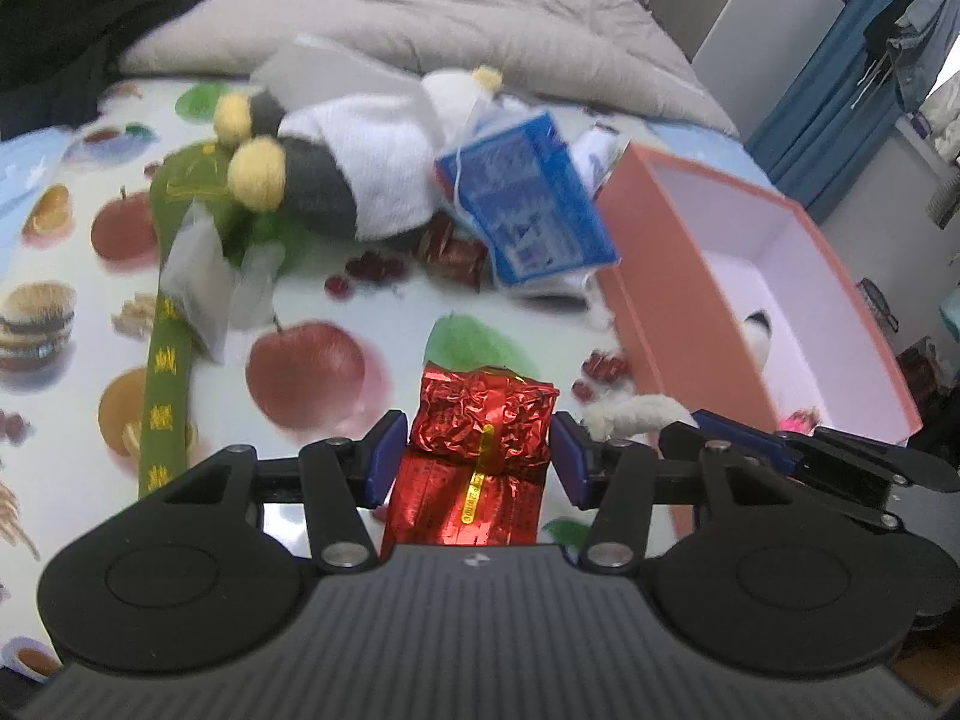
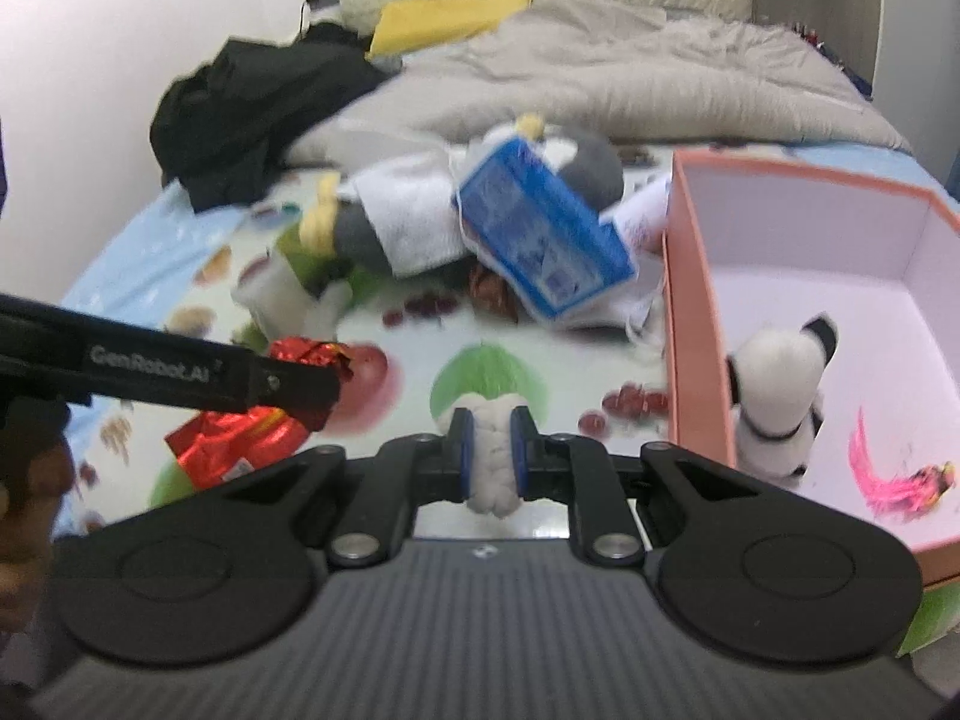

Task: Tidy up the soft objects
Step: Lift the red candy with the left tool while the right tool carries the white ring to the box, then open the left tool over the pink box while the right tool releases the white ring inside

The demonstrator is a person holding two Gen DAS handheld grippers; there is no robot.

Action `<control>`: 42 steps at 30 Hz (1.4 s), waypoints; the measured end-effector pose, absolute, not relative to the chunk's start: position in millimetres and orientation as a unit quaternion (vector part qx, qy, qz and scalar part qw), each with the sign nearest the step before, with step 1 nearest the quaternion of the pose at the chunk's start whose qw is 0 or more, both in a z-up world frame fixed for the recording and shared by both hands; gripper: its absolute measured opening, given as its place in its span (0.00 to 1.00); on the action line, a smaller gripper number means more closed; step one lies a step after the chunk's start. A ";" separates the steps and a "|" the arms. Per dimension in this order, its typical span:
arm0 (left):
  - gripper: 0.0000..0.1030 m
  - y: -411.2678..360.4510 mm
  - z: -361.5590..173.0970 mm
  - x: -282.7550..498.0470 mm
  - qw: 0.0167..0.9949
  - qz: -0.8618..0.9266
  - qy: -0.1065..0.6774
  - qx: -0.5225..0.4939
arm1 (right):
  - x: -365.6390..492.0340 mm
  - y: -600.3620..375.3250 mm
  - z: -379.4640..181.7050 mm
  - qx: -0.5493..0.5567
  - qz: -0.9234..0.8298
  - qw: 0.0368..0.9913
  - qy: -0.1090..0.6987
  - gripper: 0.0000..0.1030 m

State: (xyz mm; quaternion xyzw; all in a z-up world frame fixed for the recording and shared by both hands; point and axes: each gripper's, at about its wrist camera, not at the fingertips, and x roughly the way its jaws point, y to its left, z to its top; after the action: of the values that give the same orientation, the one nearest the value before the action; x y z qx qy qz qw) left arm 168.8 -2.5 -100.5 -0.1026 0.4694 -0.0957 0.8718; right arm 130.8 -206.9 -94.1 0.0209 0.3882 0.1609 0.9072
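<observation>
My left gripper (image 1: 480,450) is shut on a red foil packet (image 1: 474,456), held low over the fruit-print sheet (image 1: 336,312); the packet also shows in the right wrist view (image 2: 240,444). My right gripper (image 2: 492,450) is shut on a white fluffy soft piece (image 2: 493,456), just left of the open orange box (image 2: 696,324). In the box lie a small white-and-black plush dog (image 2: 774,396) and a pink feathery toy (image 2: 888,480). A grey-and-white plush with yellow feet (image 1: 336,180) lies farther back, a blue packet (image 1: 528,204) beside it.
A green banner with yellow characters (image 1: 165,360) and small sachets (image 1: 198,282) lie at left. A dark red packet (image 1: 453,252) sits under the blue one. A beige quilt (image 1: 450,18) and black clothing (image 2: 252,108) are behind. The orange box (image 1: 678,312) bounds the right.
</observation>
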 end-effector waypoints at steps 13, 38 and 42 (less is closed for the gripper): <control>0.56 -32.9 -18.8 196.7 0.897 -0.129 0.412 -0.095 | 143.6 -241.6 -16.4 0.041 0.135 0.940 0.312 0.16; 0.56 -175.0 36.7 264.3 0.890 -0.254 0.377 -0.043 | 186.7 -350.7 33.5 0.081 -0.016 0.951 0.299 0.16; 0.57 -214.1 7.6 270.5 0.874 -0.275 0.402 0.002 | 201.3 -375.8 4.6 0.122 -0.021 0.928 0.351 0.16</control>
State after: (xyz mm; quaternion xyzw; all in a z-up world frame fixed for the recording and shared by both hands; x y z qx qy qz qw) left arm 270.5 -214.1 7.6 0.0015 0.4015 -0.2746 0.8737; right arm 201.3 -375.8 4.6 0.1224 0.3511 -0.0206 0.9281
